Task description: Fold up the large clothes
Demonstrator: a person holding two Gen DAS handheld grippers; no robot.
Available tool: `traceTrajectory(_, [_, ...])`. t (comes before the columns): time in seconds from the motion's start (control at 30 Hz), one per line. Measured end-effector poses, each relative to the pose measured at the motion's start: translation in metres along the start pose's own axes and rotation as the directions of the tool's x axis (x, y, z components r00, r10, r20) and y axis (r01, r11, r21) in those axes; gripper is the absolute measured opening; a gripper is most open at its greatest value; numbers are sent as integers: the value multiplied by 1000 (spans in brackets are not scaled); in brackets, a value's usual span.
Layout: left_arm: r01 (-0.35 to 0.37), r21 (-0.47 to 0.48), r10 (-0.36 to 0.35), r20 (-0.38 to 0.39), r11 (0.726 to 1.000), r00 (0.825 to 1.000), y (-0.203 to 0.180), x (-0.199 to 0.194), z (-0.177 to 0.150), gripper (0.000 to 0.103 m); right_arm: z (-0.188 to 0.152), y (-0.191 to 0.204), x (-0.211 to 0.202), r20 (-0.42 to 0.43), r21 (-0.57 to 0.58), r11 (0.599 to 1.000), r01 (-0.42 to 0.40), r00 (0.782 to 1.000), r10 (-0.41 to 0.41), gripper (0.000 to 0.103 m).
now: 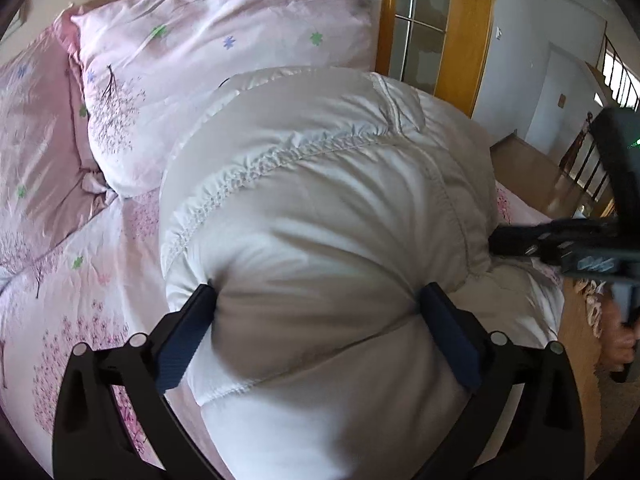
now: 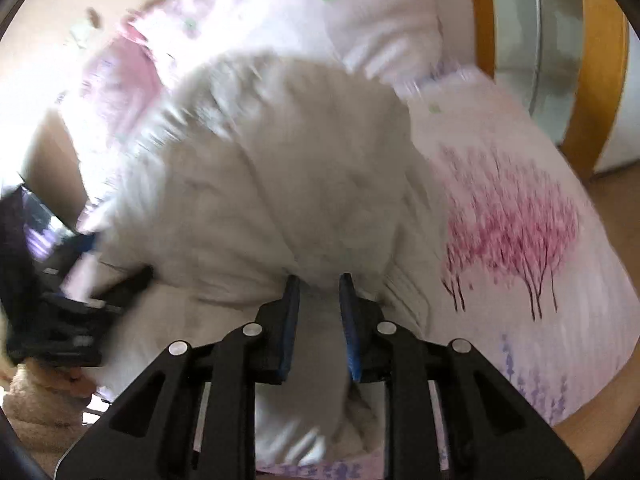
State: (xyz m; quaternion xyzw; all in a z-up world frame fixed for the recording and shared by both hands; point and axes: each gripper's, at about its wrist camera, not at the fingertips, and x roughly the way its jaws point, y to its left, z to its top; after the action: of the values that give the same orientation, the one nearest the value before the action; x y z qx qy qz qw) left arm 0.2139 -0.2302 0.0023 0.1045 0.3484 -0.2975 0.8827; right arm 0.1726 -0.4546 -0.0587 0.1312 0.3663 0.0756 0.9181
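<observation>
the jacket point(image 1: 320, 184) is a white, puffy, quilted thing, bunched into a thick rounded bundle on the bed point(image 1: 80, 280). a gathered, ruched seam runs slantwise across its top, and other stitched seams split it into fat padded panels. its cloth has a slight sheen and looks greyish where shade falls on it.

the left gripper point(image 1: 320, 320) has its jaws spread wide, with the near bulge of the jacket filling the gap; both blue pads point(image 1: 180, 344) press into the cloth and dent it. the right gripper point(image 2: 319, 300) has its jaws drawn close together, pinching a narrow fold of the jacket at its near edge. this view is blurred. each gripper shows at the edge of the other's view, at opposite ends of the bundle.

the bed wears a pale pink cover printed with pink blossom trees and small green and blue flowers. a pillow point(image 1: 224, 48) in the same print lies just behind the jacket, touching it. beyond stand a door point(image 1: 436, 28) with a wooden frame and glass panes, white walls, a wooden floor point(image 1: 532, 168) and a railing point(image 1: 616, 76).
</observation>
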Motion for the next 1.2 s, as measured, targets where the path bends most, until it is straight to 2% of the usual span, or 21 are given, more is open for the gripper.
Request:
traceTrajectory(0.07, [4, -7, -4, 0, 1000, 1000, 2, 0, 0, 101, 2, 9, -5, -11, -15, 999, -45, 999, 44, 24])
traceTrajectory(0.17, [6, -9, -6, 3, 1000, 1000, 2, 0, -1, 101, -5, 19, 10, -85, -65, 998, 2, 996, -7, 24])
traceTrajectory(0.4, [-56, 38, 55, 32, 998, 998, -9, -6, -8, 101, -13, 8, 39, -129, -35, 999, -17, 992, 12, 24])
traceTrajectory(0.53, [-54, 6, 54, 44, 999, 998, -2, -21, -8, 100, -15, 10, 39, -137, -43, 999, -2, 991, -4, 25])
traceTrajectory(0.7, [-51, -49, 51, 3, 998, 999, 4, -11, -10, 101, -5, 9, 37, -158, -24, 1000, -12, 987, 8, 25])
traceTrajectory(0.77, [-41, -67, 41, 2, 997, 999, 7, -11, -9, 101, 4, 8, 23, -135, -7, 1000, -28, 991, 26, 25])
traceTrajectory(0.83, [-25, -85, 25, -5, 996, 1000, 10, -11, -9, 101, 16, 4, 1, -43, 27, 997, -78, 996, 79, 27])
traceTrajectory(0.93, [-20, -90, 19, -10, 996, 1000, 11, -9, -8, 101, 34, -1, -4, 14, 37, 999, -19, 1000, 19, 27])
traceTrajectory(1.03, [-16, -86, 15, -8, 996, 1000, 9, -8, -7, 101, 49, -5, 28, -73, 35, 999, 20, 997, -17, 26])
traceTrajectory(1.1, [-29, -71, 29, -3, 997, 1000, 5, -6, -7, 101, 52, -8, 56, -151, 28, 999, 35, 988, -31, 26])
traceTrajectory(1.2, [-47, -68, 47, 8, 997, 999, 3, -2, -4, 101, 58, -12, 78, -193, 40, 999, 33, 981, -24, 26])
